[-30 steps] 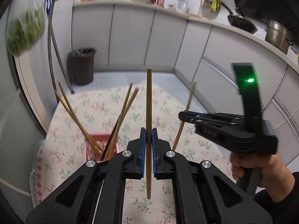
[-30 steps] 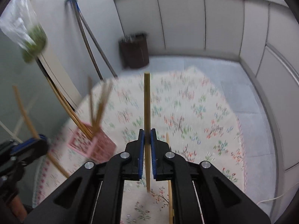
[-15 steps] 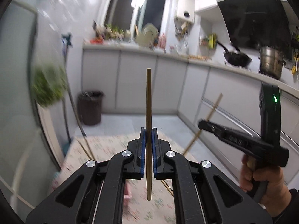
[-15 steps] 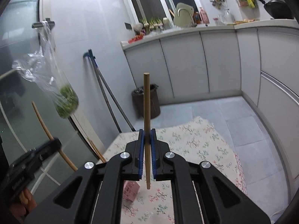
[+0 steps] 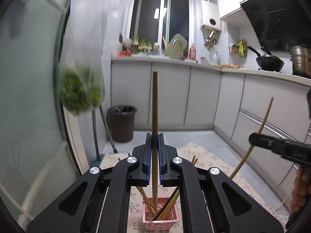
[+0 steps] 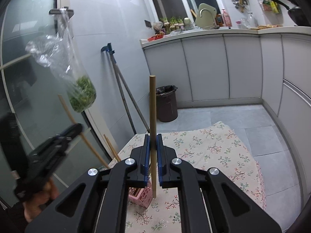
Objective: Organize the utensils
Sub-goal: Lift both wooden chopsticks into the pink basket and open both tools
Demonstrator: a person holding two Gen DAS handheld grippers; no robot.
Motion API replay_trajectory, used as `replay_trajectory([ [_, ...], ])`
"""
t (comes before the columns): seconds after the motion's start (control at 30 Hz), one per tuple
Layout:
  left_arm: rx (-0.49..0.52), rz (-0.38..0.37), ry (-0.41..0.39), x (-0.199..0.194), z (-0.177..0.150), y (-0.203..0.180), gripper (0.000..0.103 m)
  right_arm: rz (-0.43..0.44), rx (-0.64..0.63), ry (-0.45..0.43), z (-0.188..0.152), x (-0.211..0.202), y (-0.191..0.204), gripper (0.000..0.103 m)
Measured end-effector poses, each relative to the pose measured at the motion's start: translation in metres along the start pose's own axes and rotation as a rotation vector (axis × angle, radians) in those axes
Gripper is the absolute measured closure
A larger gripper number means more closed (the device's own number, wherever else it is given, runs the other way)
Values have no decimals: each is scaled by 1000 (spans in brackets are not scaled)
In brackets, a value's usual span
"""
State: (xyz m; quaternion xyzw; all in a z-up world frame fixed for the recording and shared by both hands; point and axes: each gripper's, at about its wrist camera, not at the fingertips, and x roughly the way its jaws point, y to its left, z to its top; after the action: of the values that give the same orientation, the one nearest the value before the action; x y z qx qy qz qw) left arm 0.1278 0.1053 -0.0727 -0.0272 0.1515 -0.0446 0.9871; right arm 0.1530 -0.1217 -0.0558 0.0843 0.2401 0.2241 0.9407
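My left gripper (image 5: pixel 153 136) is shut on a wooden chopstick (image 5: pixel 155 116) held upright; its lower end hangs over the pink basket (image 5: pixel 159 220), which holds several chopsticks. My right gripper (image 6: pixel 153 136) is shut on another chopstick (image 6: pixel 152 116), upright, its lower end just right of the pink basket (image 6: pixel 142 196). The right gripper also shows at the right of the left wrist view (image 5: pixel 279 145), with its chopstick (image 5: pixel 260 130) slanting. The left gripper shows blurred at the left of the right wrist view (image 6: pixel 58 145).
The basket stands on a floral tablecloth (image 6: pixel 213 155). A glass door (image 6: pixel 29 77) with a hanging bag of greens (image 6: pixel 81 95) is at left. A brown bin (image 6: pixel 167 103), mop handles (image 6: pixel 124 97) and grey cabinets (image 6: pixel 233 68) stand beyond.
Both grippers rose and tilted up, then came down again toward the table; the basket is back in view under the left chopstick. Both still hold their chopsticks.
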Motion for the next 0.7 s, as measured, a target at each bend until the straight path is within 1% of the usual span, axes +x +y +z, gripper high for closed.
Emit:
replay_trajectory([
  [0.13,2,-9,52,19,-14,1,98,14,-33,12,-7,6,9,96],
  [0.23,24,-10,79,29,-24,-1,98,12,-43,18,-11,10,12,96],
  [0.43,43,-10,144,49,-41,-2,97,-3,-40,16,-16,16,12,96],
  [0.57,30,-27,179,53,-47,0,96,12,-22,9,-18,21,12,96],
  [0.63,7,-39,196,52,-47,3,90,19,-16,3,-18,23,14,96],
  [0.7,-21,-45,212,50,-46,8,72,25,-16,-6,-19,26,18,96],
])
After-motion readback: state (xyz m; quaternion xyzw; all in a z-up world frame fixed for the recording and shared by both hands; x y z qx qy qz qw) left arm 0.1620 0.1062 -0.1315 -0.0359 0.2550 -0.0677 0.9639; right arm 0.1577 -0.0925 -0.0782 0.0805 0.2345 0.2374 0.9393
